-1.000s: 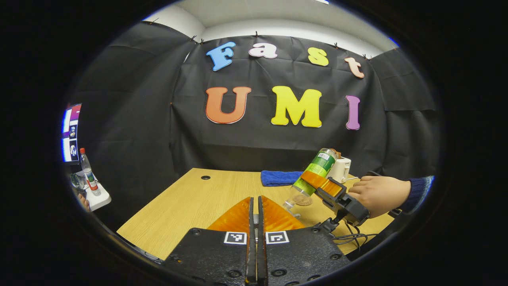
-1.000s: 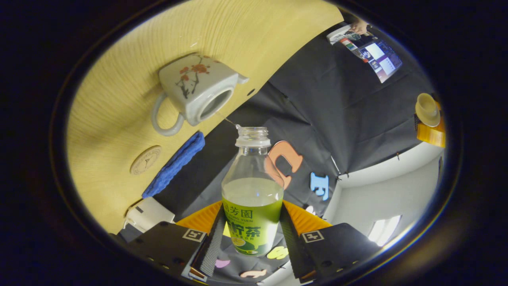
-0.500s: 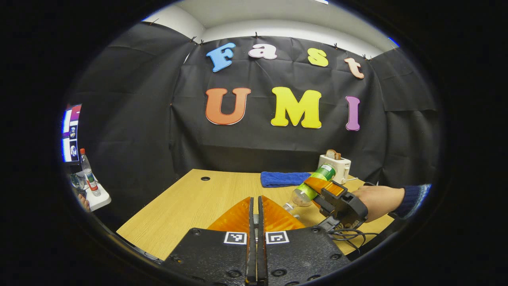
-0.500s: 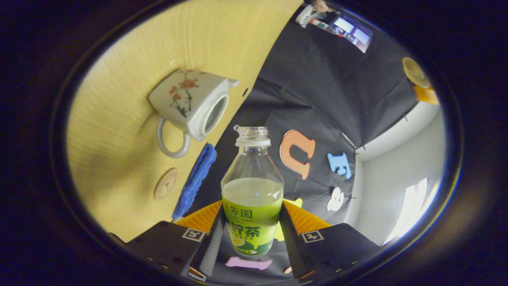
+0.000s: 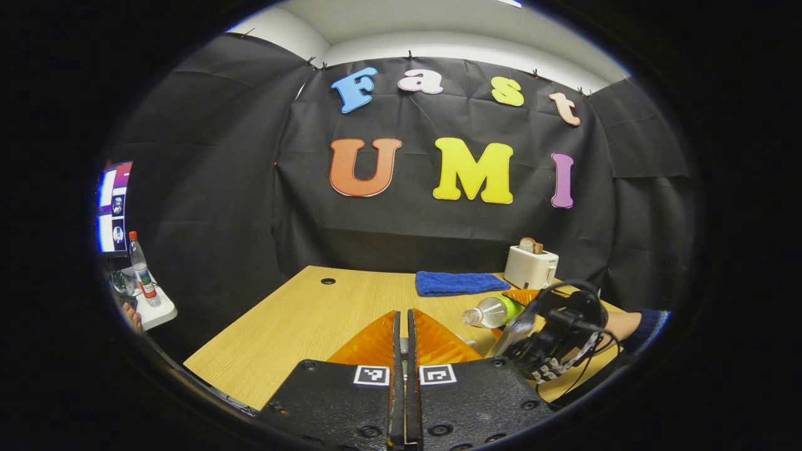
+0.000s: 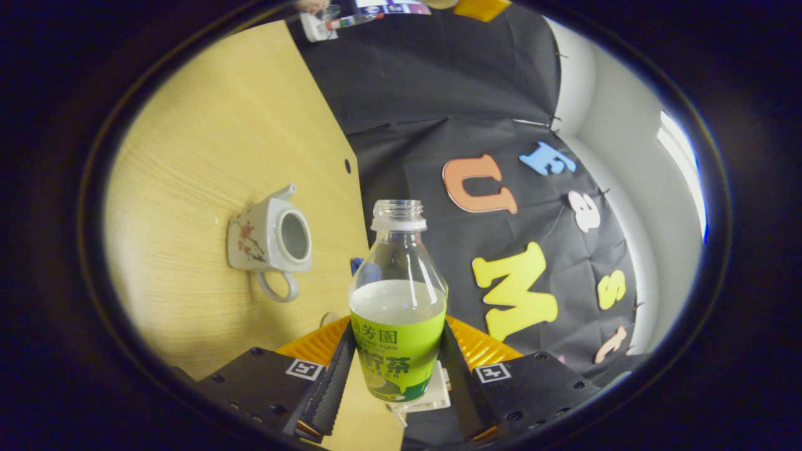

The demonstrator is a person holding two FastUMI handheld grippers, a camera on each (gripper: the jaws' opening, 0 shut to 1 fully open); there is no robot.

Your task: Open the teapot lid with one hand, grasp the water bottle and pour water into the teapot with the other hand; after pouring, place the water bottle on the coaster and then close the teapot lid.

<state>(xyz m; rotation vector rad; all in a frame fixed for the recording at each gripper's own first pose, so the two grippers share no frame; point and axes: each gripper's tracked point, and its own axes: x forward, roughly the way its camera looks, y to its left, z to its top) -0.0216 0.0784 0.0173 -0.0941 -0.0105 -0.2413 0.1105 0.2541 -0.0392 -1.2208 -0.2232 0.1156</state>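
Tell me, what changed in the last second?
The right gripper swung the bottle down from its steep pouring tilt above the teapot, drawing away from it; no stream now. It stays clamped on the bottle; the left gripper stays shut, the teapot stays open.

uncapped water bottle gripped, white teapot lidless

Wooden table: teapot, towel, toaster
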